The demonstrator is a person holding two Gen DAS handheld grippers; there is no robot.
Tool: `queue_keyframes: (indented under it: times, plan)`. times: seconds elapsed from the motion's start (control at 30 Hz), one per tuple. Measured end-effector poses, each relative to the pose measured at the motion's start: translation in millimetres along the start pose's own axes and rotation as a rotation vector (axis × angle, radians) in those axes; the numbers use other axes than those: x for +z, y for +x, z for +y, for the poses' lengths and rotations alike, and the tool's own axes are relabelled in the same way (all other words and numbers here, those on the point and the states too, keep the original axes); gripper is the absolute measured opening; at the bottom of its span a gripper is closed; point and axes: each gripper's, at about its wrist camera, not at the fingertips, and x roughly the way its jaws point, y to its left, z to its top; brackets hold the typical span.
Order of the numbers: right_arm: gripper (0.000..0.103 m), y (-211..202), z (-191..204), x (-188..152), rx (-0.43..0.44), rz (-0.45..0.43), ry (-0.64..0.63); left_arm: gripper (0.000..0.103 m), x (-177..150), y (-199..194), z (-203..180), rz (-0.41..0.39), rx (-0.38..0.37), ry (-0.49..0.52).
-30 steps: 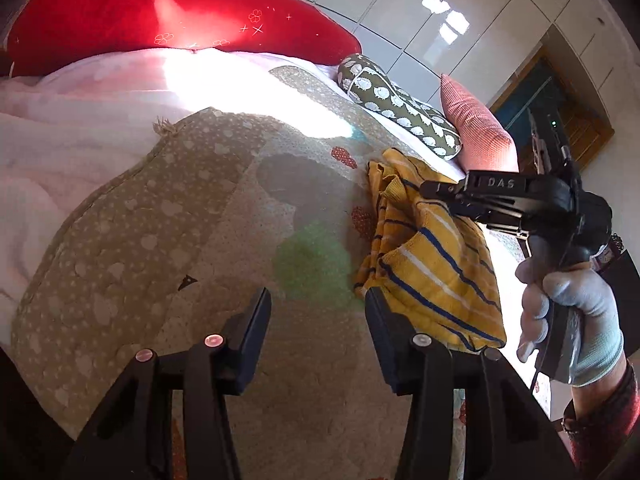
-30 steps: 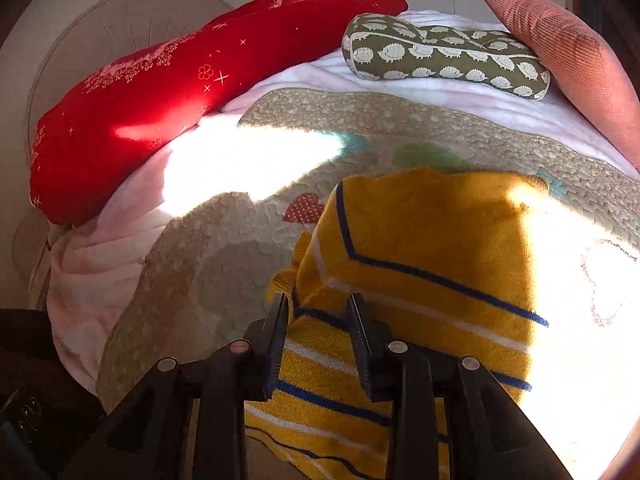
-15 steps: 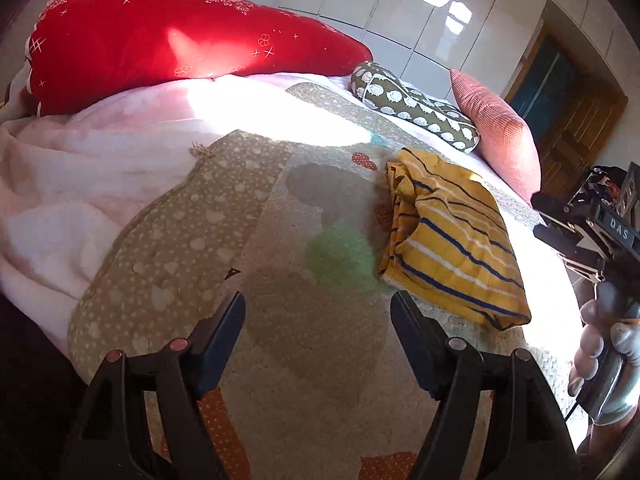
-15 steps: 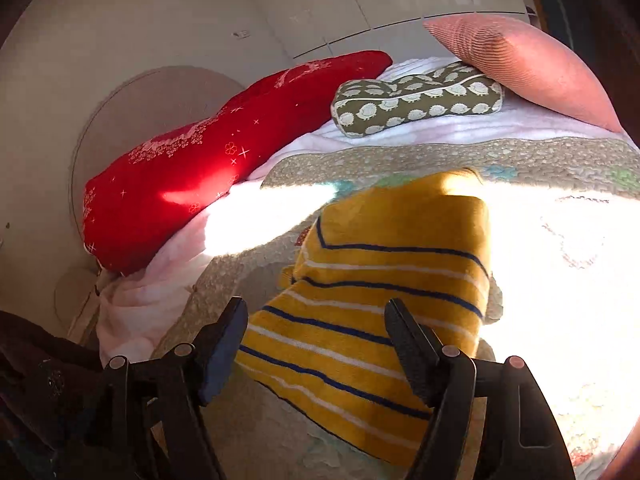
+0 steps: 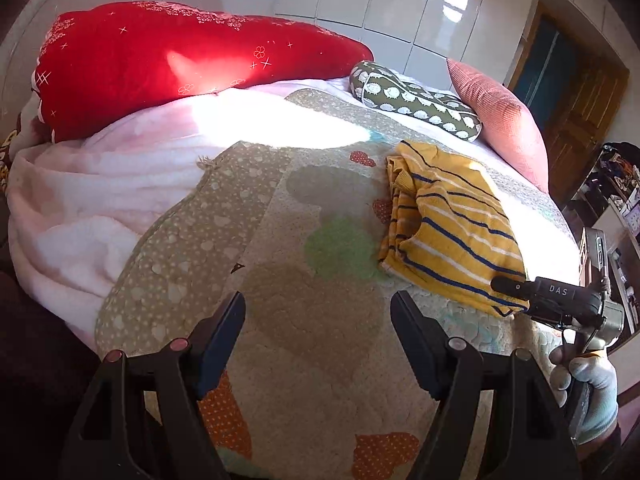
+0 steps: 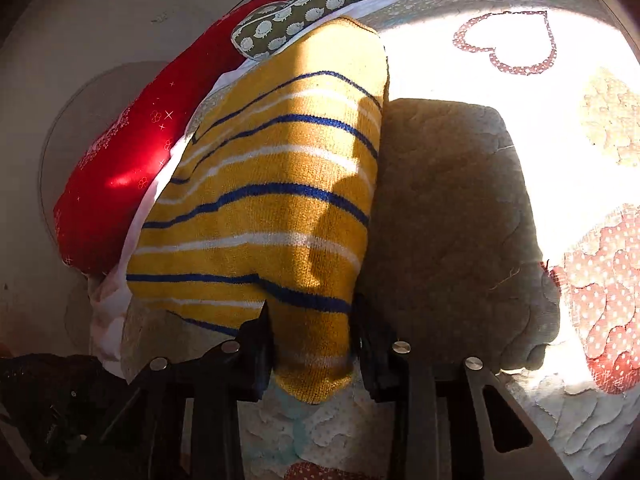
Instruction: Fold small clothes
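Yellow knit with blue and white stripes, the folded sweater (image 5: 452, 232) lies on the patchwork quilt (image 5: 312, 312) of the bed, ahead and to the right of the left gripper (image 5: 318, 320). That gripper hovers over bare quilt with its jaws spread wide and nothing between them, well apart from the garment.

The right gripper (image 6: 312, 340) sits at the near corner of the sweater (image 6: 272, 200). In the right wrist view, the corner of the knit lies between its two fingers, which stand on either side of the fabric; the jaws are set apart about as wide as that corner, and I cannot tell whether they are pressing on the cloth or only straddling it. From the left wrist view, the same gripper (image 5: 508, 288) shows at the sweater's nearest edge, held by a gloved right hand (image 5: 588, 380).

Beyond both grippers, at the far end of the bed, lie a long red pillow (image 5: 180, 60), a green patterned bolster (image 5: 416, 100) and a pink ribbed cushion (image 5: 500, 116). A pale pink blanket (image 5: 100, 192) is bunched to the left of the left gripper. Strong sunlight falls across the quilt to the right of the right gripper, with the sweater partly in shadow.
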Motion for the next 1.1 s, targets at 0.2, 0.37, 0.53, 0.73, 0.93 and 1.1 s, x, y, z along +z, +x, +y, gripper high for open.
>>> queue_keyframes:
  times: [0.2, 0.37, 0.53, 0.73, 0.93, 1.1]
  plan:
    - [0.044, -35, 18, -17, -0.045, -0.068, -0.110, 0.074, -3, -13, -14, -0.044, 0.023, 0.040]
    - [0.050, -90, 37, -51, -0.125, -0.230, -0.170, 0.094, -11, -45, -43, -0.256, 0.160, 0.145]
    - [0.075, -133, 57, -96, -0.237, -0.413, -0.227, 0.103, -14, -80, -62, -0.419, 0.162, 0.189]
    - [0.076, -149, 63, -127, -0.285, -0.471, -0.229, 0.103, -14, -90, -72, -0.364, 0.094, 0.187]
    - [0.076, -145, 62, -143, -0.318, -0.438, -0.225, 0.103, -30, -79, -77, -0.250, 0.081, 0.196]
    - [0.077, -126, 62, -152, -0.356, -0.366, -0.252, 0.103, -40, -69, -85, -0.220, 0.083, 0.224]
